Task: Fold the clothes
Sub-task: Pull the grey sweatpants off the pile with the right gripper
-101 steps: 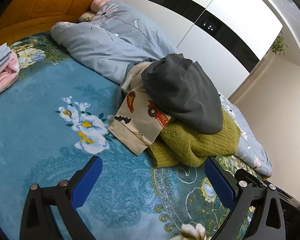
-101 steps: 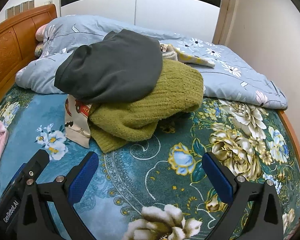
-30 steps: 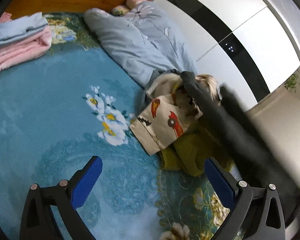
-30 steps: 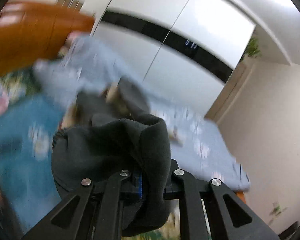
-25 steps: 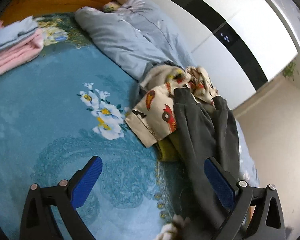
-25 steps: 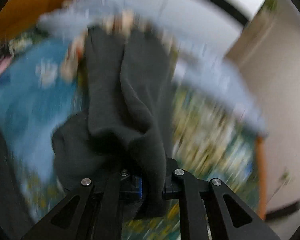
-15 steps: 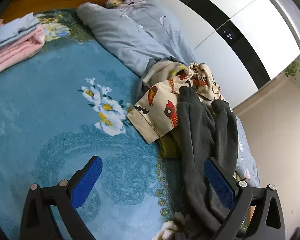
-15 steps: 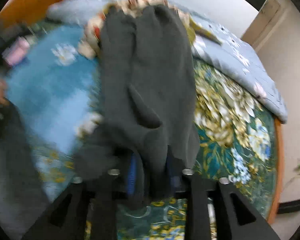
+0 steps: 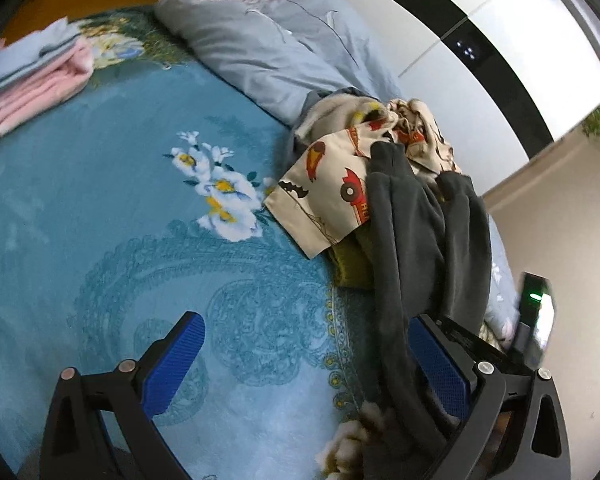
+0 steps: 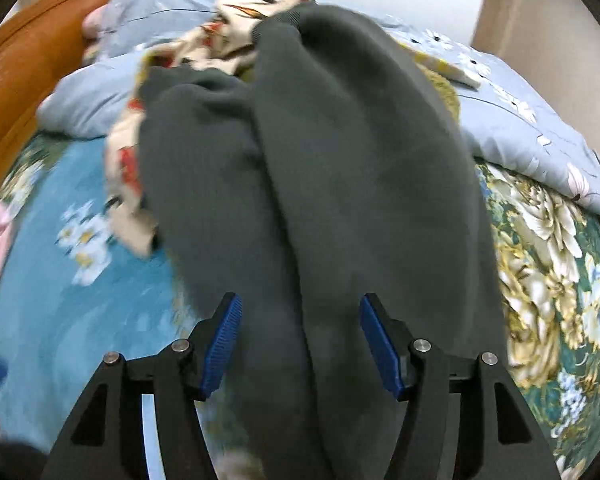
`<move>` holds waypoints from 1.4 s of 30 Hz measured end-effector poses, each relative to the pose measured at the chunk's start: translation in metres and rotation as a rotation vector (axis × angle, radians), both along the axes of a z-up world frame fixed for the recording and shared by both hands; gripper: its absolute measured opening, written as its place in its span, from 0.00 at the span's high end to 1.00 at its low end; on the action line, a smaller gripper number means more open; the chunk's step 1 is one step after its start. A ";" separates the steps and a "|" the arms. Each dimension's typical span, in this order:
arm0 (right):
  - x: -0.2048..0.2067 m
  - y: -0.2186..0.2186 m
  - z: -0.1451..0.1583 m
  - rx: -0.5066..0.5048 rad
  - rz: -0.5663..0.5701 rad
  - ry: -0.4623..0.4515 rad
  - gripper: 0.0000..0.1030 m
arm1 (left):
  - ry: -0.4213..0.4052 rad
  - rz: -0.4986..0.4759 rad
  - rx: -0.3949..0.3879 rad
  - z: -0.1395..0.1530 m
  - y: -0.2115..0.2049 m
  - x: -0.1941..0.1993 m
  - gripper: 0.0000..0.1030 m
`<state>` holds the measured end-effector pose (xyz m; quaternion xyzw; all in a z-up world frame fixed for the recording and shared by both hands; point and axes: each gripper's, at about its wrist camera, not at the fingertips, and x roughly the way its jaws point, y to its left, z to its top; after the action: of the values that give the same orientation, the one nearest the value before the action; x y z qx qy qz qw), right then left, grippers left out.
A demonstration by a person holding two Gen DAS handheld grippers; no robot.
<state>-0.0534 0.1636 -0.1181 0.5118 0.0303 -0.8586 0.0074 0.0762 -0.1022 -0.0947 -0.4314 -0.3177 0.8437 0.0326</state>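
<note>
Right tool (image 10: 300, 340): blue pads apart, dark grey garment (image 10: 320, 168) running down between them, not pinched. Left tool (image 9: 306, 364): spread wide above the teal floral bedspread (image 9: 100, 208), nothing between its pads, right pad just beside the garment's lower folds.

Dark grey garment (image 9: 416, 248): stretched in long folds from the top of the clothes pile toward the near edge of the bed, draped over an olive-green knit (image 9: 350, 260) and partly over a cream cloth printed with red cars (image 9: 324, 192). Pile set against a rumpled pale blue quilt (image 9: 268, 48) lying across the far part of the bed. Folded pink and light blue items (image 9: 32, 80) stacked well apart, far left, near the orange wooden headboard (image 10: 24, 68). White wardrobe with a black band (image 9: 496, 44) behind the bed.
</note>
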 end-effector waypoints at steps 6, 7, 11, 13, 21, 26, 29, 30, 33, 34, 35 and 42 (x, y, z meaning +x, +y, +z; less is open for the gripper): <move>-0.013 0.022 0.006 0.117 -0.096 0.015 0.92 | -0.014 -0.018 0.011 -0.005 0.002 -0.005 0.00; -0.009 0.029 0.014 0.117 -0.110 0.036 0.93 | -0.019 -0.026 0.013 -0.006 0.004 -0.006 0.00; 0.021 0.062 0.070 0.120 -0.106 0.187 0.93 | -0.024 -0.062 0.025 -0.007 0.009 -0.008 0.00; 0.037 0.082 0.106 0.115 -0.105 0.268 0.94 | -0.017 -0.079 0.032 -0.005 0.011 -0.008 0.00; 0.091 0.121 0.285 0.047 -0.091 0.670 0.95 | 0.005 -0.079 0.035 0.005 0.008 -0.002 0.00; 0.115 0.072 0.317 -0.009 0.065 0.779 0.95 | 0.062 -0.100 0.019 0.026 0.005 0.009 0.00; 0.111 0.023 0.273 -0.038 0.187 0.678 0.94 | 0.105 -0.151 0.027 0.047 0.004 0.016 0.00; 0.110 0.006 0.259 -0.047 0.227 0.644 0.94 | 0.113 -0.168 0.036 0.054 0.002 0.017 0.00; 0.111 -0.026 0.205 -0.138 0.277 0.501 0.94 | 0.088 -0.197 0.114 0.067 -0.010 0.012 0.00; 0.114 -0.035 0.188 -0.181 0.280 0.457 0.94 | 0.075 -0.198 0.144 0.069 -0.015 0.010 0.00; 0.119 -0.042 0.173 -0.230 0.278 0.414 0.94 | 0.062 -0.196 0.175 0.071 -0.020 0.008 0.00; 0.161 -0.066 0.114 -0.238 0.326 0.261 0.94 | -0.101 -0.160 0.438 0.040 -0.028 -0.012 0.00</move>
<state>0.1075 0.0977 -0.0043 0.3804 0.0118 -0.9023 0.2024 0.0644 -0.1305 -0.0545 -0.4795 -0.4593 0.7267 0.1761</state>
